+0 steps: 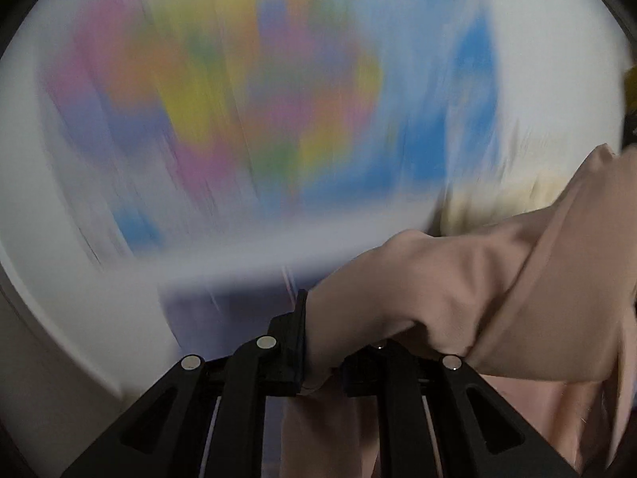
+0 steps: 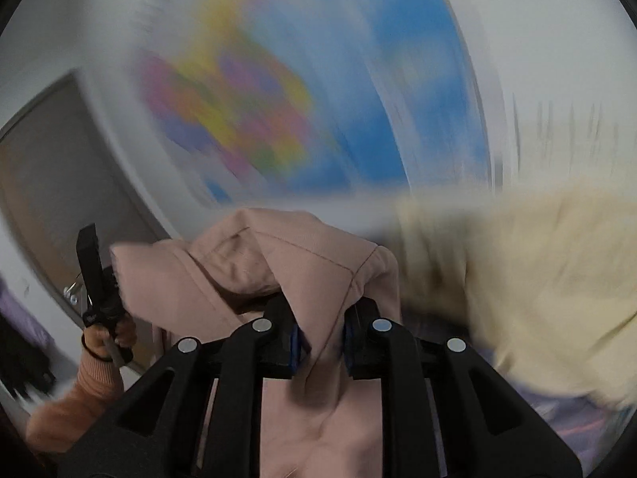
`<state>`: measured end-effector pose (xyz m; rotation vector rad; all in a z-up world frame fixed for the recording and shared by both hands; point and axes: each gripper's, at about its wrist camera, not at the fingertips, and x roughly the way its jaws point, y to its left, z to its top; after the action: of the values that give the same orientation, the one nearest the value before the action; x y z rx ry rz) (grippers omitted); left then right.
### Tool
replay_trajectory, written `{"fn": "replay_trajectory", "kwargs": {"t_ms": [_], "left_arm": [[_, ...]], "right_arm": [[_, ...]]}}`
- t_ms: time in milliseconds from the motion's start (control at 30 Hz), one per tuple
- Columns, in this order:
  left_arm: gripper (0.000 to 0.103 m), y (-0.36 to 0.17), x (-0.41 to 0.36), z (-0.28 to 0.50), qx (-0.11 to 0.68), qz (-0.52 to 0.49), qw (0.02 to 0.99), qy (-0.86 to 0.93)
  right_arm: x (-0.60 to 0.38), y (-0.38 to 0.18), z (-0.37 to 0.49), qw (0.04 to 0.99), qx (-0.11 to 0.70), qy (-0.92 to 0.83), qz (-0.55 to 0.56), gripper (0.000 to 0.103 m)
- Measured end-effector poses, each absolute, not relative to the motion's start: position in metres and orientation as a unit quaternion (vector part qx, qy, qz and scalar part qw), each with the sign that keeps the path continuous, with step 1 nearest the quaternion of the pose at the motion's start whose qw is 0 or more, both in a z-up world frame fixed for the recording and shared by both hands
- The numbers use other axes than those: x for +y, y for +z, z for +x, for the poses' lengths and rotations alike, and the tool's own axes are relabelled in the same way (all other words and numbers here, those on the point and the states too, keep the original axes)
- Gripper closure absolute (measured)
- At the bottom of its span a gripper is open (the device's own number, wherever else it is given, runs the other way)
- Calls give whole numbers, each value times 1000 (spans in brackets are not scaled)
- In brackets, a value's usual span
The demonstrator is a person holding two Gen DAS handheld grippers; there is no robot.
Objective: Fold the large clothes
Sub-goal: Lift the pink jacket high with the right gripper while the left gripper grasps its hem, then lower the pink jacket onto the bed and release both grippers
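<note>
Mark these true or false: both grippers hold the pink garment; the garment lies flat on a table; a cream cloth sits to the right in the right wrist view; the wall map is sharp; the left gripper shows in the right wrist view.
1. Both grippers hold the pink garment. True: left gripper and right gripper are shut on it.
2. The garment lies flat on a table. False: it hangs bunched from the fingers.
3. A cream cloth sits to the right. True.
4. The map is sharp. False: blurred.
5. The left gripper shows in the right wrist view. True, at left.
</note>
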<state>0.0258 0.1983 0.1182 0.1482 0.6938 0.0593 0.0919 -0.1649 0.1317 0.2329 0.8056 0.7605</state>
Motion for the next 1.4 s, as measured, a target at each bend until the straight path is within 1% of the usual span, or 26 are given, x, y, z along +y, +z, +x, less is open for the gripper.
{"fn": "replay_trajectory", "kwargs": {"t_ms": [133, 233, 267, 333, 367, 400, 433, 467, 533, 600, 667, 767, 833, 867, 900, 967, 1000, 1067, 1133, 1200, 1233, 1267, 1300, 1333, 1367, 1400], "left_arm": [[93, 19, 217, 82, 442, 53, 895, 38], [92, -9, 231, 105, 466, 38, 883, 31], [90, -7, 234, 108, 464, 38, 884, 32], [77, 0, 241, 109, 458, 40, 887, 38], [65, 1, 243, 108, 455, 42, 889, 34], [62, 8, 245, 105, 444, 50, 894, 30], [56, 14, 241, 108, 434, 57, 899, 24], [42, 22, 240, 102, 420, 66, 905, 6], [37, 36, 236, 90, 390, 80, 917, -16], [36, 44, 230, 79, 359, 90, 927, -57], [24, 48, 216, 71, 341, 109, 929, -91], [24, 37, 184, 75, 343, 152, 918, -126], [24, 24, 167, 85, 351, 179, 910, -126], [33, 17, 157, 97, 363, 187, 904, -126], [43, 10, 157, 104, 370, 184, 902, -123], [83, 8, 159, 129, 391, 163, 899, -108], [88, 9, 164, 146, 402, 145, 900, -85], [90, 11, 181, 174, 419, 96, 901, -56], [89, 9, 194, 196, 435, 63, 898, -24], [78, 0, 203, 211, 444, 60, 894, 16], [65, -4, 209, 213, 452, 53, 890, 29], [49, 1, 216, 206, 456, 46, 889, 27], [44, 3, 223, 202, 455, 39, 889, 24], [41, 8, 230, 193, 443, 38, 895, 29], [34, 12, 233, 184, 435, 39, 899, 29], [29, 17, 238, 173, 430, 36, 902, 24]], "right_arm": [[-143, 19, 151, 809, 492, 303, 109, 87], [-137, -11, 174, 802, 522, 275, 99, 84], [-135, -7, 174, 811, 514, 269, 83, 76], [-127, 12, 165, 836, 483, 258, 23, 64], [-123, 25, 158, 850, 462, 251, -8, 51], [-118, 40, 147, 867, 433, 244, -49, 45], [-112, 45, 144, 874, 413, 243, -80, 44], [-104, 53, 135, 881, 388, 243, -117, 41], [-90, 56, 125, 886, 358, 244, -168, 37], [-74, 48, 127, 877, 346, 256, -215, 38], [-49, 30, 126, 864, 335, 243, -288, 38], [-27, 10, 137, 850, 332, 228, -340, 39], [-23, 8, 145, 848, 332, 227, -346, 52], [-22, 9, 150, 847, 336, 230, -342, 78], [-23, 15, 158, 848, 349, 240, -318, 89], [-30, 32, 169, 858, 363, 253, -262, 92], [-35, 40, 173, 863, 362, 254, -243, 96], [-43, 58, 184, 881, 353, 248, -195, 102], [-49, 62, 197, 885, 362, 260, -135, 102], [-48, 48, 206, 877, 384, 258, -128, 102], [-46, 46, 202, 877, 385, 254, -136, 102], [-47, 47, 195, 878, 383, 251, -138, 100], [-55, 52, 188, 883, 376, 250, -131, 88], [-61, 57, 183, 886, 368, 255, -118, 81], [-72, 65, 173, 887, 362, 269, -100, 69], [-89, 73, 158, 886, 359, 283, -77, 49]]}}
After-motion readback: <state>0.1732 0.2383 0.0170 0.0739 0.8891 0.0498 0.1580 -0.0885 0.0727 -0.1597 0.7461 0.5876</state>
